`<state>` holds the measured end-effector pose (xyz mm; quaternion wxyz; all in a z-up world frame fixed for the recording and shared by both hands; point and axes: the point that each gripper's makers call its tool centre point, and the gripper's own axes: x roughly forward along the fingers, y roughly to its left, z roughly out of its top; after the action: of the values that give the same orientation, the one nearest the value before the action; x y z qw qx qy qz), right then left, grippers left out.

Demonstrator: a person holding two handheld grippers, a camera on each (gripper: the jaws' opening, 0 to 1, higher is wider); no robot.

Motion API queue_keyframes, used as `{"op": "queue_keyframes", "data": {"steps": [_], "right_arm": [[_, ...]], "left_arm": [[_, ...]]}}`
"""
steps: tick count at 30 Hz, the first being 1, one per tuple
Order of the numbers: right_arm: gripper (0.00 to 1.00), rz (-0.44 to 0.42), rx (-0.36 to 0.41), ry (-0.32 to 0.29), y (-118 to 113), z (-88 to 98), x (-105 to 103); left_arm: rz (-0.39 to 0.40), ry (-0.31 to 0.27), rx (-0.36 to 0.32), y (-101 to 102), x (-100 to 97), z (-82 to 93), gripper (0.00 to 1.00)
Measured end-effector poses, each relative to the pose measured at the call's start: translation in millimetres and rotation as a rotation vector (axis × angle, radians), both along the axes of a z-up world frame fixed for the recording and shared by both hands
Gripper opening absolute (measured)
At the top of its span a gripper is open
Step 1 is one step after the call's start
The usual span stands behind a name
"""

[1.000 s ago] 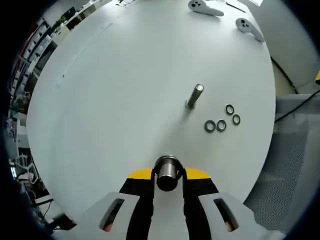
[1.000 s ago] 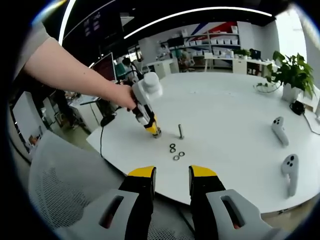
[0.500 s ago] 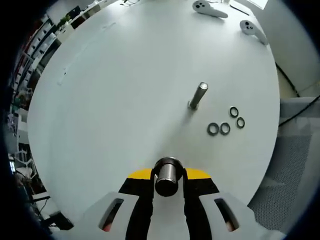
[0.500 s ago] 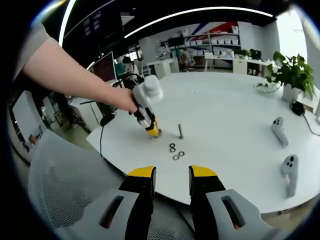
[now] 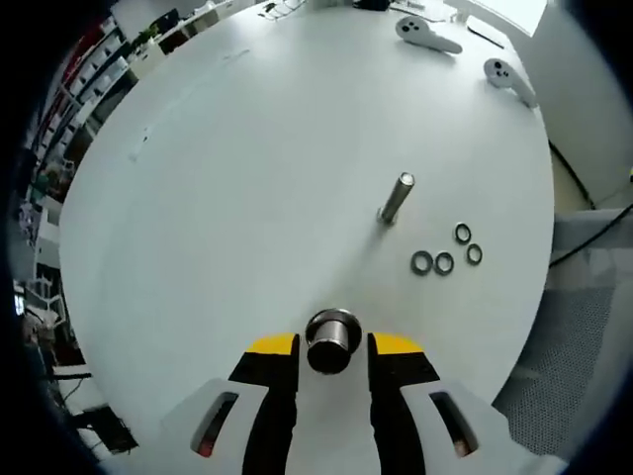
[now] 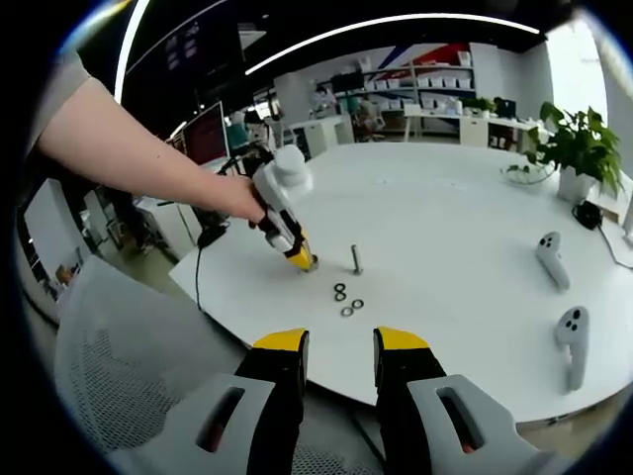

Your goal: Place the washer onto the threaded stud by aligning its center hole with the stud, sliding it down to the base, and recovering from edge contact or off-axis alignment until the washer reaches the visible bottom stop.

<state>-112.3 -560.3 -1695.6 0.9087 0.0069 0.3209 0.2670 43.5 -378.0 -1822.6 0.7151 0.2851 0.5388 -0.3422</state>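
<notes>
Jaws of left gripper [image 5: 332, 348] clamp a metal cylinder [image 5: 331, 339] at lower centre. Right gripper [image 6: 339, 348] is parted, holding nothing. Threaded stud [image 5: 396, 198] stands right of centre; four washers [image 5: 447, 254] lie just beside it on white table [image 5: 247, 178].

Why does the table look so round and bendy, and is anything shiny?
In both views the fisheye lens curves the white table. In the left gripper view, the metal stud casts a small shadow. In the right gripper view, a bright ceiling light strip glares.

The left gripper [image 6: 300, 259] is reaching from the person's bare forearm [image 6: 138, 148] at upper left; the right gripper [image 6: 339, 354] is hanging parted at bottom centre.
</notes>
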Motion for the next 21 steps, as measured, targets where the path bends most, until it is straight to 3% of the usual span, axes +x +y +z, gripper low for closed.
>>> {"op": "queue_keyframes", "data": {"steps": [2,5,7,8,9,12,17,21], "right_arm": [[0.28,-0.003,-0.001,0.0,-1,-0.2,0],[0.28,-0.005,-0.001,-0.001,-1,-0.1,0],[0.28,0.002,-0.004,0.002,0,-0.7,0],[0.28,0.012,-0.004,0.002,1,-0.7,-1],[0.28,0.017,-0.002,-0.003,2,0.1,-1],[0.28,0.014,-0.001,-0.004,2,0.5,-2],[0.28,0.007,-0.018,0.024,0,-4.9,-3],[0.28,0.008,-0.038,0.045,-1,-9.2,-6]], "left_arm": [[0.059,-0.04,-0.089,-12,0.9,7.8,0.26],[0.033,-0.119,-0.084,-9,2.8,14.4,0.27],[0.067,-0.146,-0.119,-6,-1.9,18.7,0.29],[0.115,-0.177,-0.214,-12,-1.0,26.6,0.31],[0.14,-0.203,-0.267,-13,0.4,33.0,0.33],[0.212,-0.217,-0.279,3,-8.8,47.2,0.31],[0.258,-0.281,-0.375,18,-29.7,77.1,0.3],[0.326,-0.313,-0.462,32,-39.8,88.3,0.3]]}}
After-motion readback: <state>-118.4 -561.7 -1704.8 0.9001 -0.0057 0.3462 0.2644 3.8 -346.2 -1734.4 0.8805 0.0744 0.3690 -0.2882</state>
